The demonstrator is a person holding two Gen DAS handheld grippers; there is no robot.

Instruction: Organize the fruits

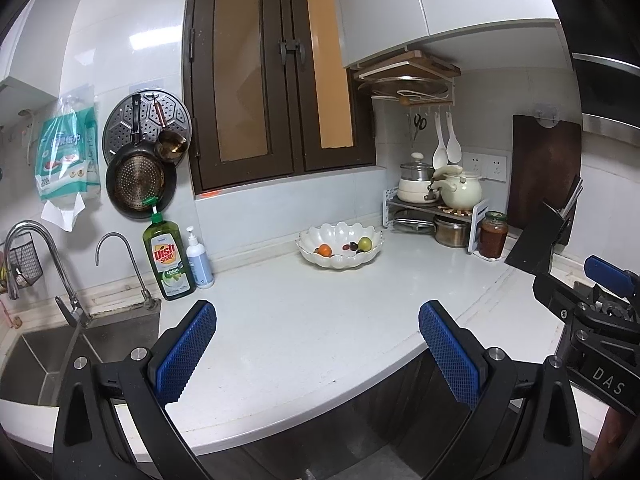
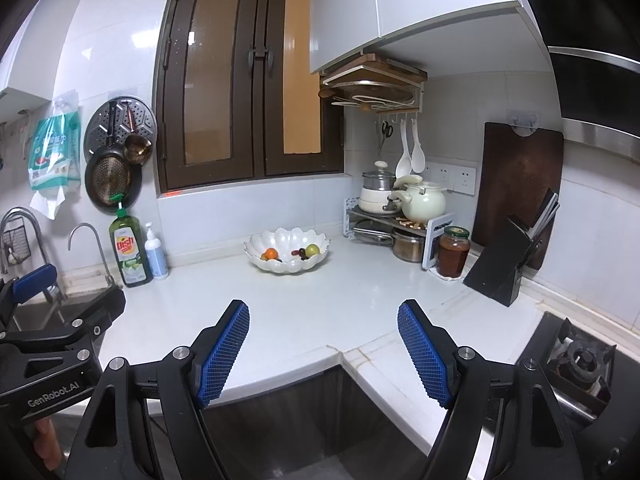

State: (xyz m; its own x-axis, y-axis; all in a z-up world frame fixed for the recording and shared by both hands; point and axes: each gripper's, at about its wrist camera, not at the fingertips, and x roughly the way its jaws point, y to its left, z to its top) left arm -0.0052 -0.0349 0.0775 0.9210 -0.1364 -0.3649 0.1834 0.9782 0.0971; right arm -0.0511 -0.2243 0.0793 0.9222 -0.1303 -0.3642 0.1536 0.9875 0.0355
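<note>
A white scalloped bowl (image 1: 340, 262) stands at the back of the white counter, also in the right wrist view (image 2: 280, 266). In it lie an orange fruit (image 1: 324, 249), a green fruit (image 1: 364, 243) and small dark red fruits (image 1: 352, 246); the right wrist view shows the same orange fruit (image 2: 271, 254) and green fruit (image 2: 313, 249). My left gripper (image 1: 318, 354) is open and empty over the counter's front edge, well short of the bowl. My right gripper (image 2: 323, 354) is open and empty, also at the front edge.
A sink with taps (image 1: 48, 344), a dish soap bottle (image 1: 168, 258) and a pump bottle (image 1: 199, 262) stand at the left. A pot rack (image 2: 394, 216), a jar (image 2: 453, 251), a knife block (image 2: 508, 264) and a cutting board (image 2: 520, 184) fill the right corner. A stove (image 2: 580, 360) is at the right.
</note>
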